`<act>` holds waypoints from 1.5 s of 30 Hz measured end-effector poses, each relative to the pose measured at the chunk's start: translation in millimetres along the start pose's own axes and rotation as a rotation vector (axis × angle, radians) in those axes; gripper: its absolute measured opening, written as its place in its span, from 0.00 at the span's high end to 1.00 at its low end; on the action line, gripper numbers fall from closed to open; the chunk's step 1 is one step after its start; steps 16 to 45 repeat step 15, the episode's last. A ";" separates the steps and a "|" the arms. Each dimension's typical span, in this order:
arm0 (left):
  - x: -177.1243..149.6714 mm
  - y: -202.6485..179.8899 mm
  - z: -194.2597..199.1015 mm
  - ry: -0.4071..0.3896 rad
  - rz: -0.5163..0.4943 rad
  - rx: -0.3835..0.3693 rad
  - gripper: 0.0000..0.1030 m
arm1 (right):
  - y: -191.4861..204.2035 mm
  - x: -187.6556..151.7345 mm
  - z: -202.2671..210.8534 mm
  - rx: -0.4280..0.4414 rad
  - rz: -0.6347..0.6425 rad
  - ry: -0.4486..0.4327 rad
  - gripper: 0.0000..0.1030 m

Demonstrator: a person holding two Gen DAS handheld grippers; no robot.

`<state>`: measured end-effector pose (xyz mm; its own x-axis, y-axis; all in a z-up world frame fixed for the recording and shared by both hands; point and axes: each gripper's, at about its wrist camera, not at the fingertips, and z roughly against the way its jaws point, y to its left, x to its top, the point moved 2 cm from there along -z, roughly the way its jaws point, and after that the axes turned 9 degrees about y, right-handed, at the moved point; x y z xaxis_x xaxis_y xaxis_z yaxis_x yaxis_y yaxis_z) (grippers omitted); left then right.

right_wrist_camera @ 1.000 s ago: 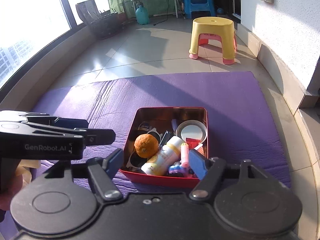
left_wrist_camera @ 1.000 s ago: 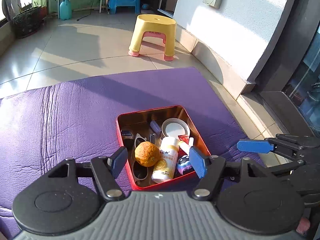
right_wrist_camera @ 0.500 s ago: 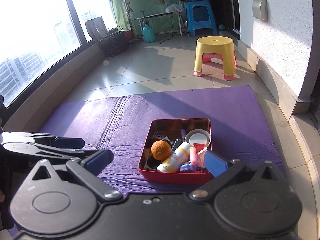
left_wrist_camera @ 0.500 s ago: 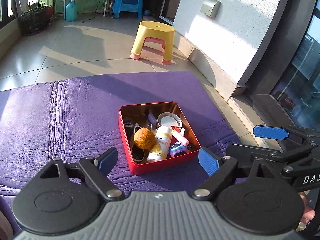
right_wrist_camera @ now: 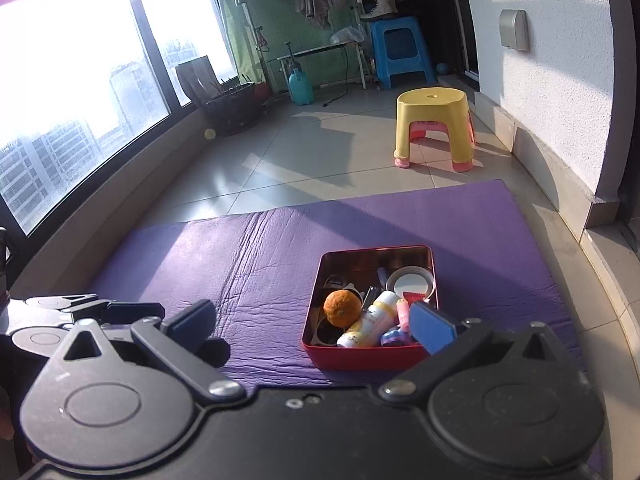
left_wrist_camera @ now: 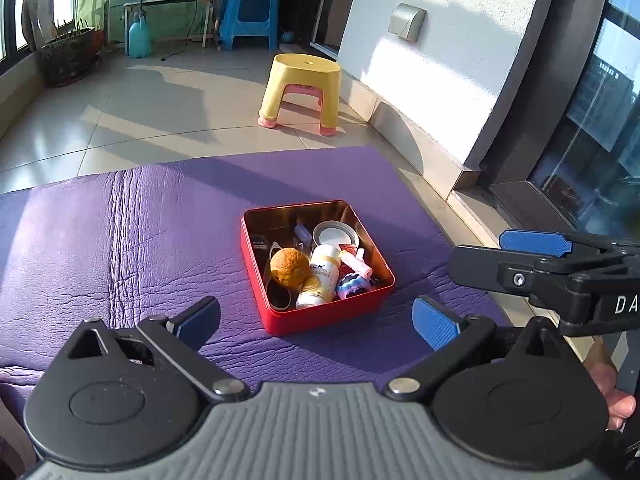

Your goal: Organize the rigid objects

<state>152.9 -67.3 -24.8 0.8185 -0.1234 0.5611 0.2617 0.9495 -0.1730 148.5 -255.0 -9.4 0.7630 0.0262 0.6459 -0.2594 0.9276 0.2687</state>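
A red metal tin point(left_wrist_camera: 256, 280) point(right_wrist_camera: 360, 360) sits on a purple mat point(left_wrist_camera: 120, 248) point(right_wrist_camera: 248, 264). In it lie an orange point(left_wrist_camera: 289, 266) point(right_wrist_camera: 342, 307), a white bottle point(left_wrist_camera: 322, 276) point(right_wrist_camera: 370, 322), a round lid point(left_wrist_camera: 334, 234) point(right_wrist_camera: 411, 283), a pink tube point(left_wrist_camera: 356, 264) and other small items. My left gripper point(left_wrist_camera: 316, 320) is open and empty, held back above the mat short of the tin. My right gripper point(right_wrist_camera: 314, 324) is open and empty, also above the tin's near side; it shows at the right of the left wrist view point(left_wrist_camera: 532, 256).
A yellow stool point(left_wrist_camera: 301, 92) point(right_wrist_camera: 434, 128) stands on the tiled floor beyond the mat. A blue stool point(left_wrist_camera: 250, 14), a spray bottle point(left_wrist_camera: 139, 38) and a plant pot point(left_wrist_camera: 66, 56) stand farther back. A wall runs along the right, windows along the left.
Both grippers have pulled back and up from the tin and opened wider. The tin and its contents have not moved.
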 end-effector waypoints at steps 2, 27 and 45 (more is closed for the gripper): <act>-1.6 0.2 0.8 0.005 -0.008 -0.003 0.00 | 0.7 -1.1 -0.1 0.001 -0.001 0.000 0.00; -4.9 -0.4 2.8 0.004 -0.034 0.036 0.00 | 4.3 -6.1 -1.4 -0.010 0.002 0.013 0.00; -4.9 -0.4 2.8 0.004 -0.034 0.036 0.00 | 4.3 -6.1 -1.4 -0.010 0.002 0.013 0.00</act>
